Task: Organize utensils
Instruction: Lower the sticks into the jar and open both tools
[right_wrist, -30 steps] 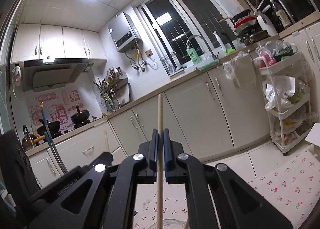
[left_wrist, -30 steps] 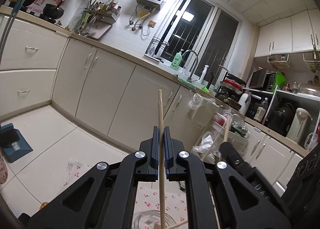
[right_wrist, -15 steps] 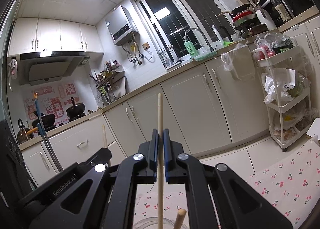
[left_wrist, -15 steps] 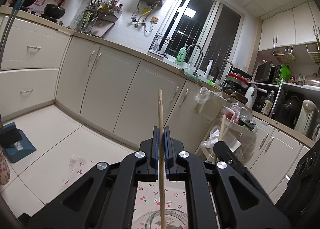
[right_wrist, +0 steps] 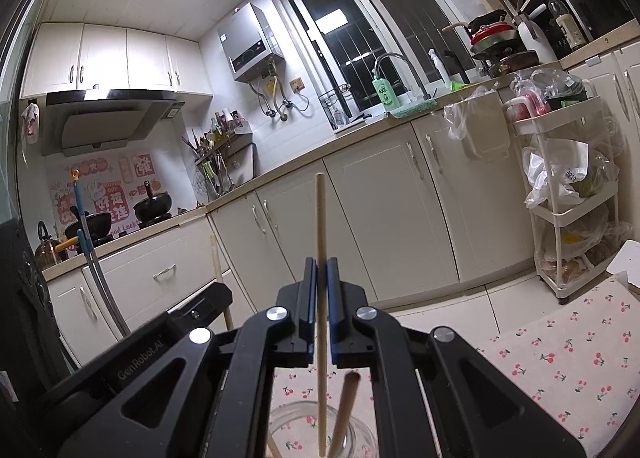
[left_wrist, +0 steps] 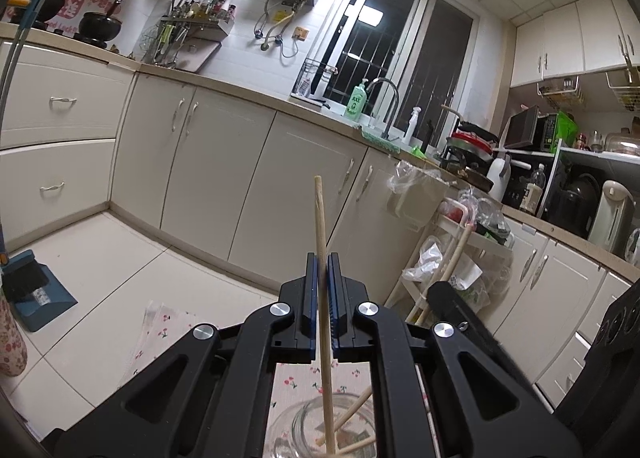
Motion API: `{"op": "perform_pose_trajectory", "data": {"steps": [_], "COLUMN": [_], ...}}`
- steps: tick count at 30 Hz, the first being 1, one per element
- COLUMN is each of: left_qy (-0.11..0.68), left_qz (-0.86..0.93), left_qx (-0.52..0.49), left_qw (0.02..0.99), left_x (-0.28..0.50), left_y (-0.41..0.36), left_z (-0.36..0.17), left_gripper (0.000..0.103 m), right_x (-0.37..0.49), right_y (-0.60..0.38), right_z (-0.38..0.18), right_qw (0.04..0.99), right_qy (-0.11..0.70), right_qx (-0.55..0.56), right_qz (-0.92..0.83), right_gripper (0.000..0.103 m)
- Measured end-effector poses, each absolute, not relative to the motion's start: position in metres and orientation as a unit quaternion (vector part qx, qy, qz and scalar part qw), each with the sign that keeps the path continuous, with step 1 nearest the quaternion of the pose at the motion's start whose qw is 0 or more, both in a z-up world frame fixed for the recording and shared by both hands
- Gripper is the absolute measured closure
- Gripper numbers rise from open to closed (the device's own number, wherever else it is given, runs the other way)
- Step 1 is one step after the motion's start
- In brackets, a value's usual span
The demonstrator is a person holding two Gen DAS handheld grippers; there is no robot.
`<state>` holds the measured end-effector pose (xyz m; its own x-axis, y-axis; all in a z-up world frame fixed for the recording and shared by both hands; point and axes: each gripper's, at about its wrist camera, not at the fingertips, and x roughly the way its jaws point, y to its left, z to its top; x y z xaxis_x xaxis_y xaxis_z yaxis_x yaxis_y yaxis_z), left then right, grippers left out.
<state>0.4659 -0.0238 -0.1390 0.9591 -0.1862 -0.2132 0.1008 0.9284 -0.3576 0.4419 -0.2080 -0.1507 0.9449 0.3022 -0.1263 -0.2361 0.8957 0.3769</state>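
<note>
My left gripper [left_wrist: 321,258] is shut on a wooden chopstick [left_wrist: 320,217] held upright. Its lower end reaches down into a clear glass jar [left_wrist: 304,422] below the fingers, where other chopsticks [left_wrist: 352,414] lean. My right gripper [right_wrist: 319,262] is likewise shut on an upright wooden chopstick [right_wrist: 320,217], whose lower end hangs inside the mouth of the same kind of glass jar [right_wrist: 288,418]. Another chopstick [right_wrist: 346,406] leans in that jar. Each gripper shows at the edge of the other's view: the right gripper's body [left_wrist: 472,314] and the left gripper's body [right_wrist: 192,314].
The jar stands on a cherry-print cloth [right_wrist: 560,354]. Beyond are white kitchen cabinets [left_wrist: 224,177], a sink faucet [left_wrist: 384,97], a white trolley rack [right_wrist: 568,193] with bags, and a blue dustpan [left_wrist: 36,294] on the tiled floor.
Both grippers have sunk with their chopsticks, so the jar and the sticks in it show more at the bottom of both views.
</note>
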Motion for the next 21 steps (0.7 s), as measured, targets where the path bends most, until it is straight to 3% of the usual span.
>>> {"op": "perform_pose_trajectory", "data": {"steps": [7,8,10,15,21], "left_qy": [0.134,0.135,0.137,0.143,0.146], "left_qz": [-0.076,-0.076,-0.076,-0.073,-0.068], "left_qx": [-0.156,-0.153,-0.148,-0.140,-0.132], "left_qw": [0.976,0.976,0.976,0.977,0.978], "left_x": [0.452,0.450,0.446,0.433,0.406], "left_y": [-0.023,-0.023,-0.023,-0.018,-0.009], "left_z": [-0.140,-0.139,-0.137,-0.130,-0.122], "left_gripper": [0.098,0.098,0.098,0.097,0.088], "right_x": [0.426,0.424,0.420,0.406,0.378], "right_y": [-0.211,-0.212,-0.215,-0.222,-0.234], "right_z": [-0.147,-0.147,-0.147,-0.144,-0.134], "right_qw": [0.971,0.970,0.970,0.971,0.970], "right_qy": [0.101,0.104,0.111,0.116,0.120], "right_qx": [0.167,0.167,0.168,0.164,0.169], "right_qz": [0.140,0.140,0.136,0.131,0.125], "right_gripper": [0.096,0.093,0.079,0.079,0.076]}}
